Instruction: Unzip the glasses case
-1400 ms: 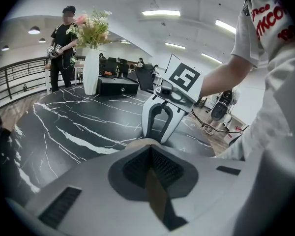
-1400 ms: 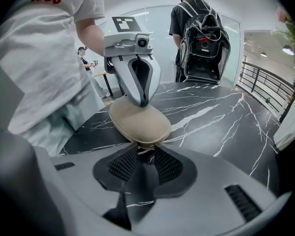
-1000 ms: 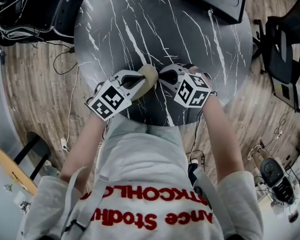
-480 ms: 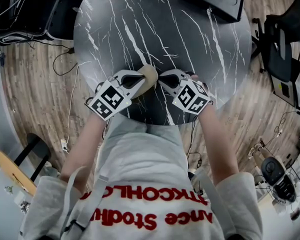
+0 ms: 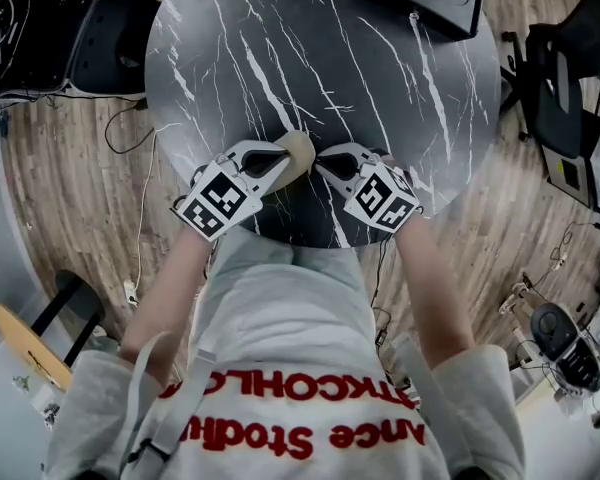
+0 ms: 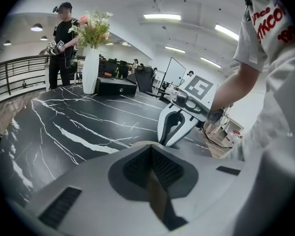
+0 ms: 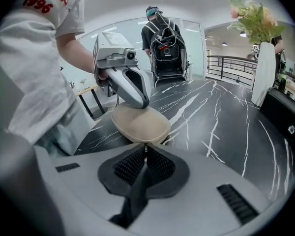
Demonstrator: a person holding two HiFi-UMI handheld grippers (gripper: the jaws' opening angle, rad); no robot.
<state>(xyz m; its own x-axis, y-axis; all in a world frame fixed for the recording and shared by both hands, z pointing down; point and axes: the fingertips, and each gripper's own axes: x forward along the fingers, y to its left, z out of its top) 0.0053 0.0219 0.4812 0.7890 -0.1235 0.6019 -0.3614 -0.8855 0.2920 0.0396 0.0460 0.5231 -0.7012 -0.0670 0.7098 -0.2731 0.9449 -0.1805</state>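
A beige oval glasses case [image 5: 299,148] lies near the front edge of the black marble table [image 5: 380,88], between my two grippers. My left gripper [image 5: 284,161] is shut on the case's left end; in the left gripper view a tan strip of the case [image 6: 148,181] shows between the pads. My right gripper [image 5: 321,164] meets the case from the right. In the right gripper view its jaws [image 7: 146,146] are pinched together at the near rim of the case [image 7: 140,124], where the zip runs. The pull itself is hidden between the pads.
A white vase with flowers [image 6: 91,65] and a black box [image 6: 116,86] stand at the table's far side. A dark chair [image 5: 120,28] is at the far left. Cables lie on the wooden floor. People stand beyond the table [image 7: 162,38].
My right gripper has rolled a little and drawn slightly nearer the case's end. The left gripper and the case have stayed put.
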